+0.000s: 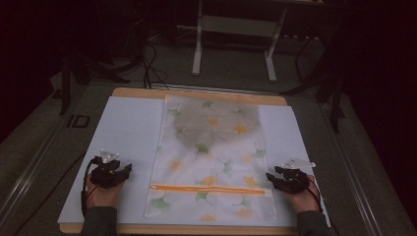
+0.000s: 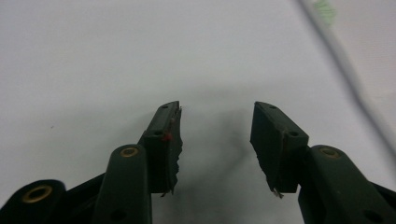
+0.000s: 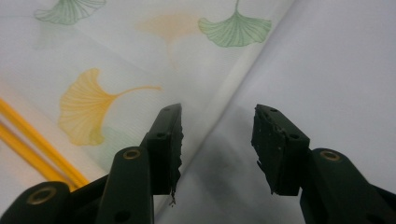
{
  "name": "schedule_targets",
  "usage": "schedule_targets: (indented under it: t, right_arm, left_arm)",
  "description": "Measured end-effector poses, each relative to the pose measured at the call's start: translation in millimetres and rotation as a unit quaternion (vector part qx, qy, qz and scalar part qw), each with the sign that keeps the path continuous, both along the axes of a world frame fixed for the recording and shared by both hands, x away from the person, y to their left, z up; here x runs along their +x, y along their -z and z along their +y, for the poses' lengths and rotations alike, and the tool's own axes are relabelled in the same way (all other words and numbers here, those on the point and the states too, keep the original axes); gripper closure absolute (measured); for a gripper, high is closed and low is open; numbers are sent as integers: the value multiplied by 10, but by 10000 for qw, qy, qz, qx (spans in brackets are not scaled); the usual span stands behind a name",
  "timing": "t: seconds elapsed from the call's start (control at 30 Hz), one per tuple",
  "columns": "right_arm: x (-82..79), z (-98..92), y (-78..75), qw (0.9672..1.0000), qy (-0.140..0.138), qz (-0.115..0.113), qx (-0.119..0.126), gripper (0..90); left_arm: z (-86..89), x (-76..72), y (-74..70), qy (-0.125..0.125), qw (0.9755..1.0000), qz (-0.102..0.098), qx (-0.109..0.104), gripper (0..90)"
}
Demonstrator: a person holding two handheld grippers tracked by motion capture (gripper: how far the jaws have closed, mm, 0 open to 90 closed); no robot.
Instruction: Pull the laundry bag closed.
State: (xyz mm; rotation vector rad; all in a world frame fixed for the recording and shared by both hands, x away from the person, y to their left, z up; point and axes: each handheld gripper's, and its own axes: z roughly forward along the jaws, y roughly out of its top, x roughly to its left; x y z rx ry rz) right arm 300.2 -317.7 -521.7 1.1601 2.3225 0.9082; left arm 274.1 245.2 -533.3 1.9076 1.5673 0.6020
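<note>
A white cloth bag point(image 1: 211, 157) printed with green and yellow ginkgo leaves lies flat in the middle of the table, with an orange zipper point(image 1: 209, 189) running across near its front end. My left gripper point(image 1: 127, 169) rests open on the white sheet to the left of the bag, nothing between its jaws; the left gripper view shows its jaws point(image 2: 217, 140) spread over bare white sheet, with the bag's edge point(image 2: 345, 70) at the upper right. My right gripper point(image 1: 269, 177) stands open at the bag's right edge; in the right gripper view point(image 3: 217, 140) its jaws straddle the bag's edge point(image 3: 243, 79) without touching it.
A white sheet point(image 1: 128, 132) covers a wooden board point(image 1: 196, 93). Beyond the table stand the white legs of a desk frame point(image 1: 196, 49) on a grey floor, with cables. Dark surroundings at both sides.
</note>
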Motion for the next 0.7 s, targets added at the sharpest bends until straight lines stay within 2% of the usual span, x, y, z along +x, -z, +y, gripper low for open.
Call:
schedule_targets:
  t: [0.33,0.57,0.7]
  right_arm:
    - [-19,76,-31,9998,-160,67,-69,512]
    - [-36,173,-61,9993,-337,84,-135,510]
    - [-40,231,-55,9988,-440,111,-167,507]
  left_arm:
    - [10,-47,-23,290,9994,-162,-45,548]
    - [29,-64,-37,351,9989,-323,-13,510]
    - [72,-71,-39,326,9989,-338,-86,511]
